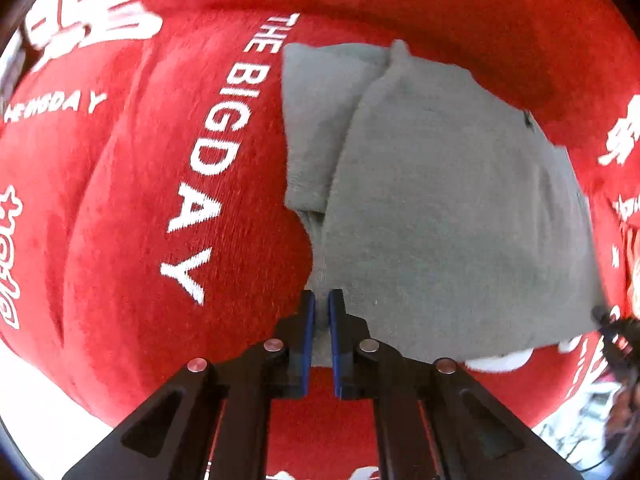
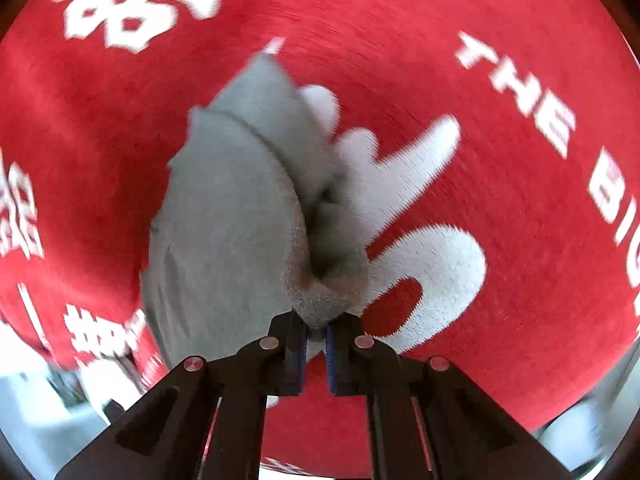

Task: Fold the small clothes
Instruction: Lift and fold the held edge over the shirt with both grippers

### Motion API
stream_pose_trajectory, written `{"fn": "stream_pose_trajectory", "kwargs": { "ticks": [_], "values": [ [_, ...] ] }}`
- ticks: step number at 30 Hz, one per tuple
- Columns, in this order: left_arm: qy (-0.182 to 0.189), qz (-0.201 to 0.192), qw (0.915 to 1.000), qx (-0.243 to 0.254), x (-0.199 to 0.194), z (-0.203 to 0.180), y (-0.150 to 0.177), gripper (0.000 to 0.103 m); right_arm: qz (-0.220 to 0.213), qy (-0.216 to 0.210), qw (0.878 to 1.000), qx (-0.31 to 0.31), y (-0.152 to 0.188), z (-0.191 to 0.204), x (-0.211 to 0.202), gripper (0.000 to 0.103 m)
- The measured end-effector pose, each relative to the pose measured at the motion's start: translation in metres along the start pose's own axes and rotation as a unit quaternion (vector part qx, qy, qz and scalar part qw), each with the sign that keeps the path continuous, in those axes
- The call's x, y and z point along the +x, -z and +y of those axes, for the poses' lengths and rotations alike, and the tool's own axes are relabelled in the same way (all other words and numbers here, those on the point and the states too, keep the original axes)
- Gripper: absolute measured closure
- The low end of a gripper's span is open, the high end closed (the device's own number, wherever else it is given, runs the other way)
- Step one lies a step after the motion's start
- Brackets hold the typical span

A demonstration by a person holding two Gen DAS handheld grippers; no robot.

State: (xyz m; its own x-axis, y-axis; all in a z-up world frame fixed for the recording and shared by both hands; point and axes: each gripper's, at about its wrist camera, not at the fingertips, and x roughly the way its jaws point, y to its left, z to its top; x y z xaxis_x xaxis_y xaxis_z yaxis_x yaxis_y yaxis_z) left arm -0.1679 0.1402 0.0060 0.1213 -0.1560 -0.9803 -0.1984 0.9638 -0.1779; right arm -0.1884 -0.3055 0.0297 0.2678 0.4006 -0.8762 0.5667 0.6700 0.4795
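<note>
The setting reads as a home, though little of the room shows. Nearly everything in both views is a plush red cloth (image 1: 132,216) spread over the surface, woven with large white Chinese characters (image 2: 132,4) and the English words "THE BIG DAY" (image 1: 216,152), the sort of festive wedding textile kept in a household. Past its edge at the lower corners, pale blurred clutter (image 1: 576,436) appears, too smeared to identify.

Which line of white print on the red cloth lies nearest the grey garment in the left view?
The line THE BIGDAY: it runs right beside the grey garment. The other print lies farther off, toward the edges of the red cloth.
</note>
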Motion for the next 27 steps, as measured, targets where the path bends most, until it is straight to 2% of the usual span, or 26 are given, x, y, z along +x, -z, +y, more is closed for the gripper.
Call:
{"fn": "stream_pose_trajectory", "kwargs": {
  "ticks": [6, 11, 14, 17, 19, 22, 27],
  "values": [
    [0.002, 0.006, 0.9999, -0.01, 0.011, 0.017, 0.017, 0.094, 0.02, 0.038, 0.999, 0.006, 0.004, -0.033, 0.019, 0.095],
    [-0.016, 0.005, 0.9997, 0.017, 0.001, 0.006, 0.012, 0.094, 0.022, 0.045, 0.998, 0.024, 0.012, -0.041, -0.004, 0.093],
    [-0.021, -0.01, 0.9994, 0.024, -0.016, 0.003, 0.005, 0.094, -0.008, 0.068, 0.998, 0.007, 0.01, -0.036, -0.028, 0.093],
    [-0.016, -0.037, 0.9986, 0.035, -0.031, -0.003, -0.014, 0.094, -0.041, 0.068, 0.997, -0.024, 0.0, -0.016, -0.044, 0.093],
    [-0.015, -0.055, 0.9973, 0.047, -0.033, -0.01, -0.042, 0.094, -0.047, 0.061, 0.995, -0.056, -0.015, 0.002, -0.041, 0.093],
    [-0.01, -0.076, 0.9948, 0.067, -0.025, -0.028, -0.08, 0.094, -0.044, 0.05, 0.994, -0.092, -0.039, 0.036, -0.015, 0.093],
    [-0.023, -0.078, 0.9933, 0.081, 0.004, -0.054, -0.126, 0.094, -0.032, 0.043, 0.989, -0.135, -0.062, 0.075, 0.021, 0.093]
  ]
}}
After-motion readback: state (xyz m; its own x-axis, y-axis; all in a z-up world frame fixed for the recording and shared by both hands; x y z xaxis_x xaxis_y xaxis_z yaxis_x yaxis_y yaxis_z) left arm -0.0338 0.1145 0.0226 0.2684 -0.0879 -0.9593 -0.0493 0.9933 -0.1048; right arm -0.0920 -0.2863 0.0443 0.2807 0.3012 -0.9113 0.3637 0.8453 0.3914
